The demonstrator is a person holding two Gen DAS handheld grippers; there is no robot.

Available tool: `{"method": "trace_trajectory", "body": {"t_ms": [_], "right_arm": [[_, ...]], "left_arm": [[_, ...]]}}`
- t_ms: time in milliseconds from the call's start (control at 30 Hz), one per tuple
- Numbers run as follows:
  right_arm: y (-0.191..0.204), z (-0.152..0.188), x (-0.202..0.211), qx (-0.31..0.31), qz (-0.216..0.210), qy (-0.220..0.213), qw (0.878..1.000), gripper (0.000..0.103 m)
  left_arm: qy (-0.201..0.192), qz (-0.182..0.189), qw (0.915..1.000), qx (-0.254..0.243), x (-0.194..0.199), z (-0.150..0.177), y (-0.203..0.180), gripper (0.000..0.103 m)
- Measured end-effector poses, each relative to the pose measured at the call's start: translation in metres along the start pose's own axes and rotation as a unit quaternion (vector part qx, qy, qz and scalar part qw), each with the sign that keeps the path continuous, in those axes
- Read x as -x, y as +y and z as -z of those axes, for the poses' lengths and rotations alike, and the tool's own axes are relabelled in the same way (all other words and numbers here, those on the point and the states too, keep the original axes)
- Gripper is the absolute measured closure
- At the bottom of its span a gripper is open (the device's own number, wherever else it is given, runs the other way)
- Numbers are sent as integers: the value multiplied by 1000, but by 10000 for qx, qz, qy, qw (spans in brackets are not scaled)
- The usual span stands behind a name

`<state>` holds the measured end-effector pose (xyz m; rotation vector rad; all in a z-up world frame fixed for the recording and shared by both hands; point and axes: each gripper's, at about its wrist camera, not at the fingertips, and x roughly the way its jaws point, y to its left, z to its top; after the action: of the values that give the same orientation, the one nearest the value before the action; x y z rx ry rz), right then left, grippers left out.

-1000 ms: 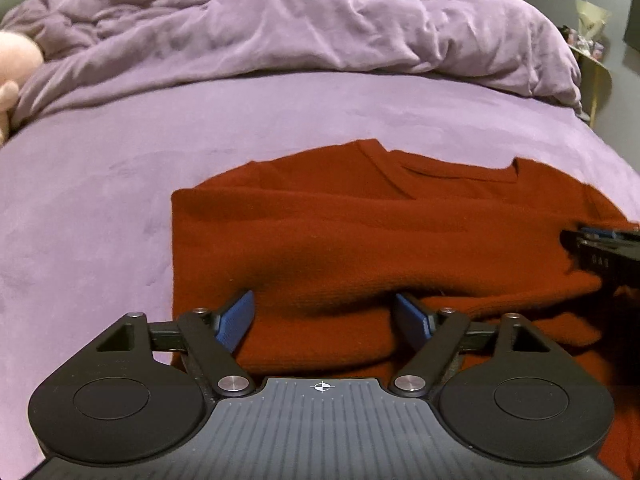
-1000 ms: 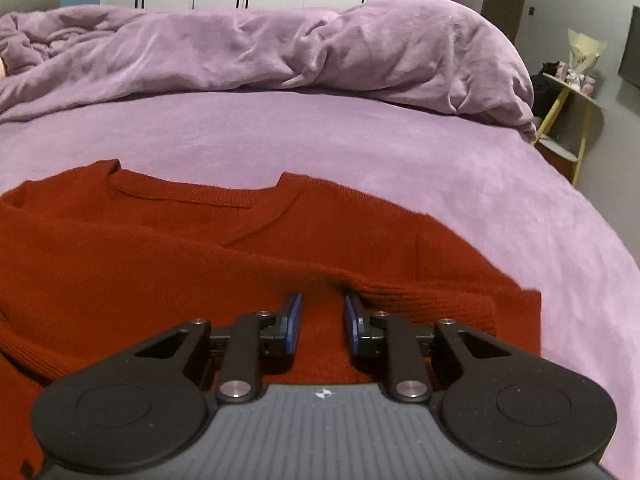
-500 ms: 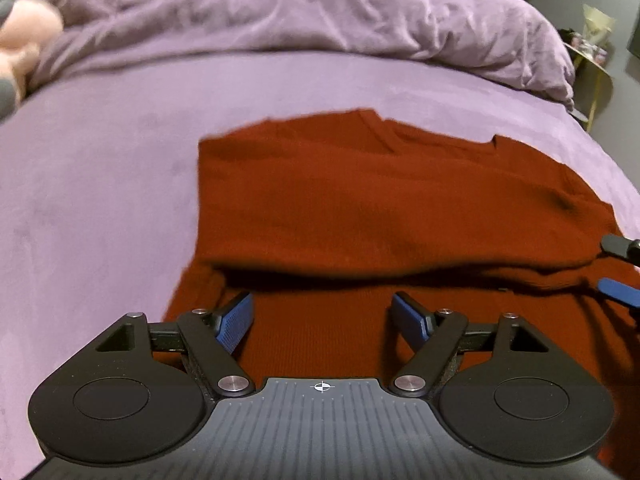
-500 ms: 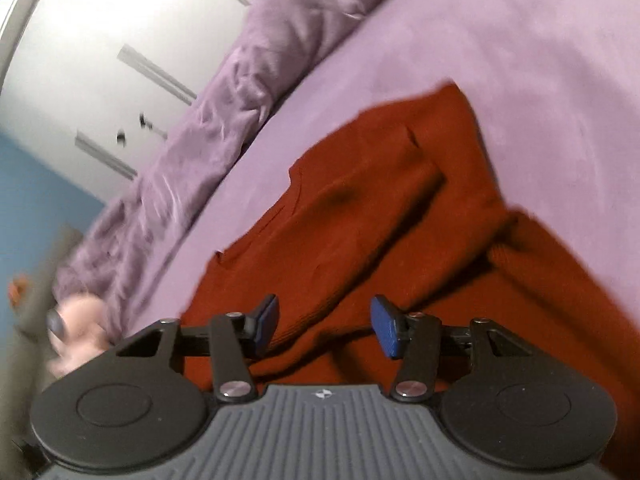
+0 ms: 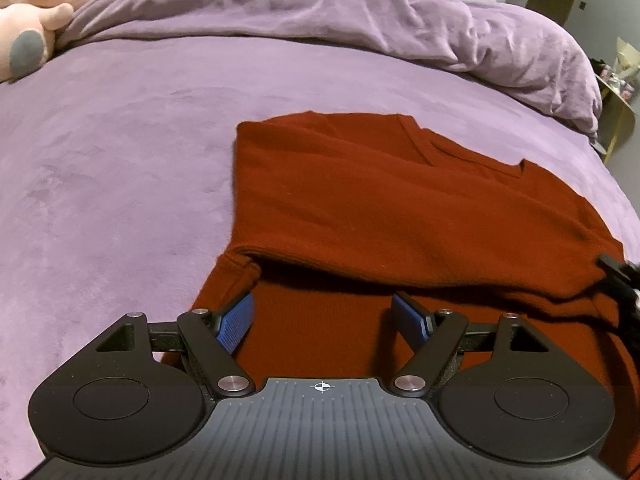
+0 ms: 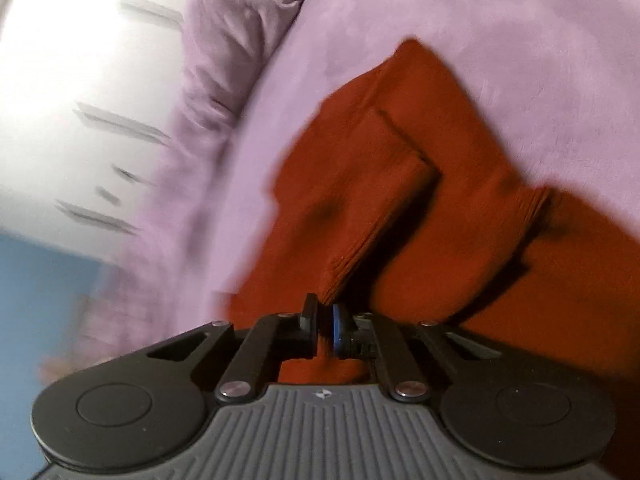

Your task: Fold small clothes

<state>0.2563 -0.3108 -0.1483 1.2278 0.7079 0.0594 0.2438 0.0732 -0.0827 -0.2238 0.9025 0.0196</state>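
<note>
We hold the left gripper [image 5: 323,316] low and level over the near edge of the red sweater [image 5: 384,216], its blue pads [image 5: 236,322] spread wide apart with nothing between them. The sweater lies on the purple bedspread [image 5: 120,184], its lower part folded up over the body so a doubled edge runs across just ahead of the left fingers, neckline toward the far side. A rumpled purple duvet [image 5: 360,12] is heaped beyond it, and a pink plush toy [image 5: 36,12] sits at the far left. We hold the right gripper [image 6: 325,322] rolled steeply to one side, so the bed tilts in its blurred view. Its fingers are drawn close together, pinching a ribbed edge of the sweater [image 6: 400,200] at the corner of a folded flap. The right gripper's dark tip shows at the right edge of the left view.
</note>
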Motion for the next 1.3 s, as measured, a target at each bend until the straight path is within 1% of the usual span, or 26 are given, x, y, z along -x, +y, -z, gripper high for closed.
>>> {"method": "trace_trajectory", "body": {"t_ms": [33,67,133,167,200,267,300,333,400,500,567,633,667,733,800,867,967,1033,1100,1133,1200,1300], "right_arm": [[-9,0,4,-364,-223,-15,9991,97],[-12,1,8,-371,-34,-79,9993,97],[-11,6,16,103,576,-197,9981,97],[-13,9,20,179,618,-233,9977,97],[-14,12,25,158,571,-249,9979,96],[-12,17,35,219,583,-234,9978,93],[-10,19,37,260,611,-208,9976,81],[-7,21,38,279,661,-121,9974,64],[-3,23,36,321,639,-102,9974,58],[5,18,27,296,723,-215,9967,57],[5,14,22,166,782,-371,9961,63],[5,10,13,123,914,-390,9950,94],[5,8,8,143,1038,-382,9938,94],[4,3,1,254,1124,-361,9927,95],[8,-5,-3,470,1184,-469,9907,95],[8,-13,-6,516,1226,-591,9893,95],[7,-16,-13,668,1265,-643,9876,94],[13,-11,-14,1025,1339,-572,9840,93],[18,-4,-6,1390,1391,-444,9795,92],[20,1,3,1592,1379,-406,9767,89],[20,13,20,1906,1411,-348,9709,89],[12,34,53,2354,1450,-155,9609,89]], "left_arm": [[8,1,10000,29,-1,0,1,22],[12,0,10000,62,-2,0,1,22],[-2,4,10000,89,-1,0,2,22],[-6,-1,10000,79,-1,0,1,22],[-7,-7,10000,71,-1,0,1,22],[-6,-42,10000,51,-2,0,0,22],[-1,-66,10000,42,-2,0,-1,22],[9,-83,10000,38,-2,0,-2,22],[18,-112,9999,21,-3,0,-3,22],[18,-130,9999,-4,-4,0,-3,22],[-1,-156,9999,-23,-4,0,-2,22],[-19,-223,9997,-44,-6,0,-1,22],[-32,-294,9995,-60,-7,-1,0,22],[-41,-423,9990,-119,-12,-3,-1,23],[-77,-501,9986,-178,-15,-5,-3,23],[-82,-563,9980,-261,-20,-7,-5,22],[-68,-557,9982,-217,-20,-7,-4,21],[-59,-479,9982,-368,-15,-3,-5,21],[-64,-401,9981,-470,-5,4,-3,21],[-61,-356,9983,-459,0,8,-1,21],[-49,-243,9989,-404,13,18,5,20],[82,-238,9988,-422,30,35,11,20]]}}
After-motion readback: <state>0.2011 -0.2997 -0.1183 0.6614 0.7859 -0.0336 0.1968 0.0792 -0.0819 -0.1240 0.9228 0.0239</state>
